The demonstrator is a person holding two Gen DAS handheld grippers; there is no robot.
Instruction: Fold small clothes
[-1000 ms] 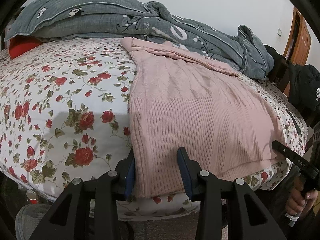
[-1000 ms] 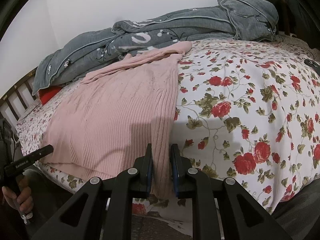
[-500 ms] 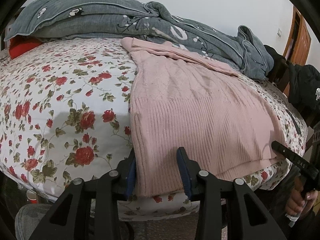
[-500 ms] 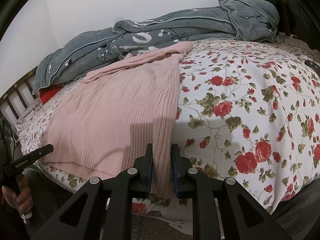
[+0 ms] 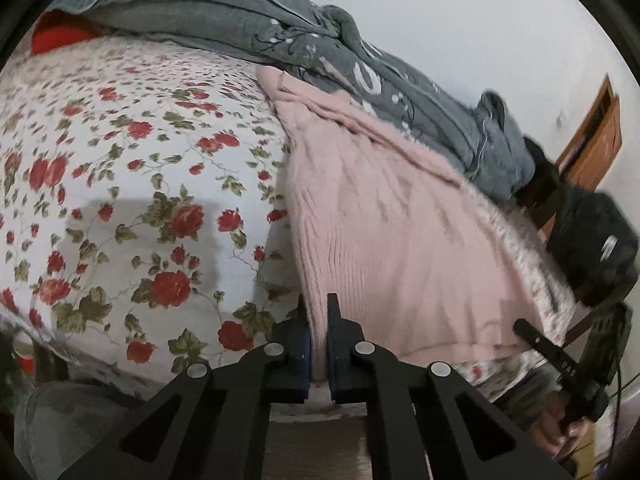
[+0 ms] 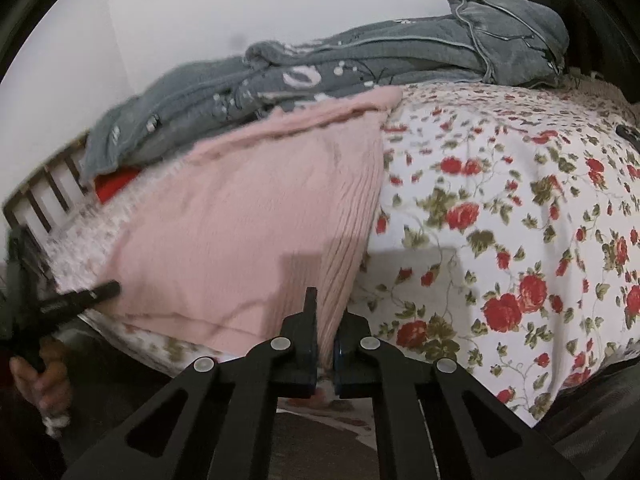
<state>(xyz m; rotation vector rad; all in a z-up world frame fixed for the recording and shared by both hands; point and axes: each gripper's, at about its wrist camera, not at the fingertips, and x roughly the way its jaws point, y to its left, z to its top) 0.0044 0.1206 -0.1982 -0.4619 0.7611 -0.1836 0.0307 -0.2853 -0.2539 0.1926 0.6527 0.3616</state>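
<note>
the pink sweater lies flat on the floral bedsheet, its hem at 6 o'clock. the left gripper and the right gripper each pinch a hem corner. a grey quilt is heaped at 12 o'clock.

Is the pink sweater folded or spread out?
Spread out: the sweater lies flat along the bed, one layer showing, its near corners pinched.

Grey quilt behind; floral sheet free.
</note>
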